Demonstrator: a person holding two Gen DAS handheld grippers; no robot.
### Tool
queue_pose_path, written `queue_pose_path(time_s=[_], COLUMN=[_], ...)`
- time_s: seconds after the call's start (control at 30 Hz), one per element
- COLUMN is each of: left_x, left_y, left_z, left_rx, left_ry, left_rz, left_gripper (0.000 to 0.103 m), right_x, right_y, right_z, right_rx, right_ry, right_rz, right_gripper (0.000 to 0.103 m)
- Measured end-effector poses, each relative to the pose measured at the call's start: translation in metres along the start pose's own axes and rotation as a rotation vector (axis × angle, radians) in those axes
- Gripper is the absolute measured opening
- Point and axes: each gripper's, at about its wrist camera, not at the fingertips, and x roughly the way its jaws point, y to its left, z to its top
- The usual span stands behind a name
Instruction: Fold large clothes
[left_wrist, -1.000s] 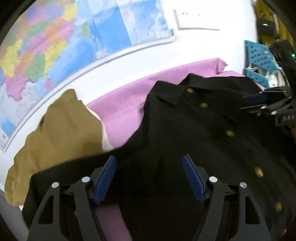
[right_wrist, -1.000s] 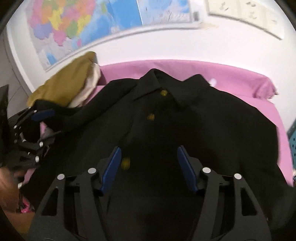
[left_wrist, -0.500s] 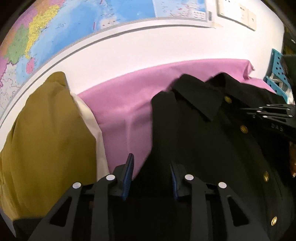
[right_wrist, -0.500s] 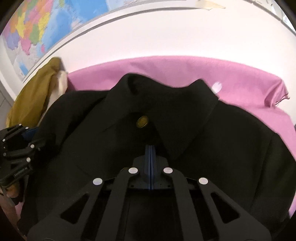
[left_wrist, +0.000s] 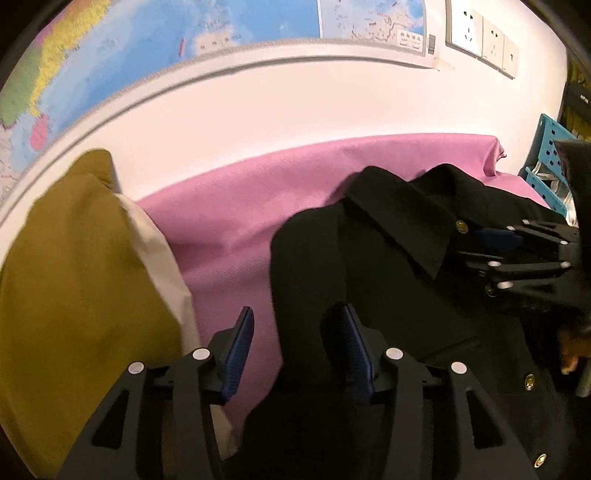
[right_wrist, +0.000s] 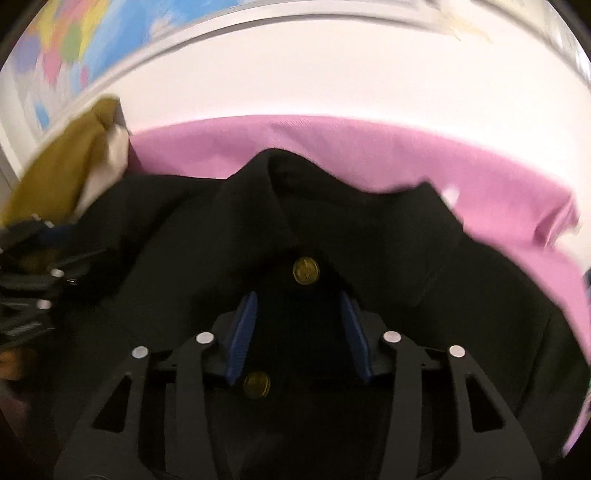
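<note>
The black coat (right_wrist: 388, 258) lies spread on the pink cloth (right_wrist: 369, 147), collar toward the wall. The right gripper (right_wrist: 301, 325) hangs over the coat's button line, its jaws partly apart and just now opening; 1 brass button (right_wrist: 306, 270) sits just ahead of its blue pads (right_wrist: 243, 332), a 2nd button (right_wrist: 256, 384) lies between them, and nothing is pinched. The left gripper (left_wrist: 295, 347) stands at the coat's left shoulder edge, jaws likewise partly apart and just opening, with the coat's edge and bare cloth between the pads, not gripped.

Only the left wrist view shows the wall sockets (left_wrist: 480, 33), a blue perforated crate (left_wrist: 546, 162) far right, and the right gripper from the side. Both views show the mustard garment (left_wrist: 74, 277) left of the tools and the wall map (left_wrist: 147, 44).
</note>
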Motion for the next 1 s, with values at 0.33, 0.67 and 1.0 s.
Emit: queue_pose_path(time_s=[0.33,0.67,1.0], left_x=[0.005,-0.007,-0.063], left_y=[0.007,-0.010,-0.069], left_z=[0.005,-0.008,-0.030], left_rx=[-0.040,0.054,0.188], left_ry=[-0.013,-0.035,-0.138], left_rz=[0.001,0.037,-0.170], left_gripper=[0.047,0.057,0.068], right_x=[-0.020,-0.077,-0.254], right_y=[-0.009,-0.043,-0.189], right_z=[0.034,-0.013,-0.198], right_rx=[0.032,0.089,0.495], right_ry=[-0.111,-0.063,-0.117], right_rz=[0.032,0.094,-0.184], right_gripper=[0.020,0.064,0.087])
